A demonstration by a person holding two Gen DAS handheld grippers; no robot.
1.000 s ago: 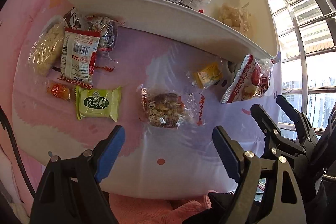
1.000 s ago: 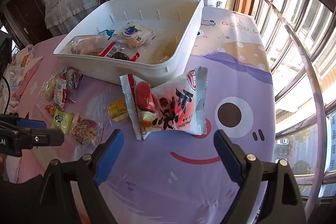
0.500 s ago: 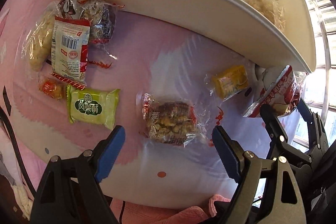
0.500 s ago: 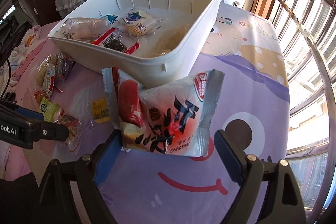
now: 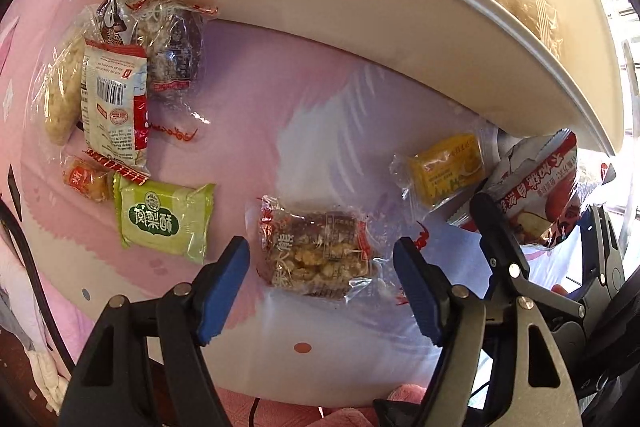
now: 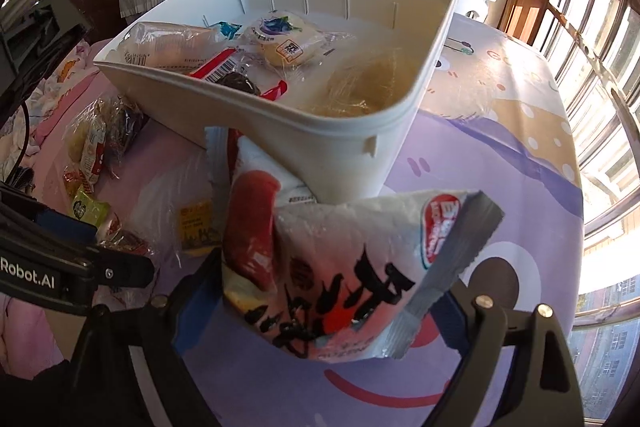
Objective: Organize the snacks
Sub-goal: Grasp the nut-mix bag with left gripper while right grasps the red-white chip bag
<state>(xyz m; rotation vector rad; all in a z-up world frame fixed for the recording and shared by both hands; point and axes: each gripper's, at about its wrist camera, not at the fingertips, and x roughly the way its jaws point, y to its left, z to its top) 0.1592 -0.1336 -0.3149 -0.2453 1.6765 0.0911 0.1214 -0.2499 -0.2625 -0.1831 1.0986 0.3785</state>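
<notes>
A white bin [image 6: 344, 151] with several snack packs stands on the table; it also shows in the left wrist view [image 5: 360, 19]. My right gripper [image 6: 320, 303] has its jaws around a large white-and-red snack bag [image 6: 340, 267] leaning against the bin; the bag also shows in the left wrist view [image 5: 536, 195]. The bag hides the fingertips. My left gripper [image 5: 322, 279] is open, its blue pads on either side of a clear nut-brittle pack [image 5: 316, 255] on the table.
A yellow pack [image 5: 448, 167], a green pastry pack [image 5: 168, 219], a small orange pack [image 5: 86, 179] and several packs at the left [image 5: 116, 99] lie on the pink-and-purple tablecloth [image 5: 280, 99]. The table's near edge is just below my left gripper. Windows stand at the right.
My left gripper moved forward and down over the nut-brittle pack. My right gripper advanced onto the large bag, which now sits between its jaws.
</notes>
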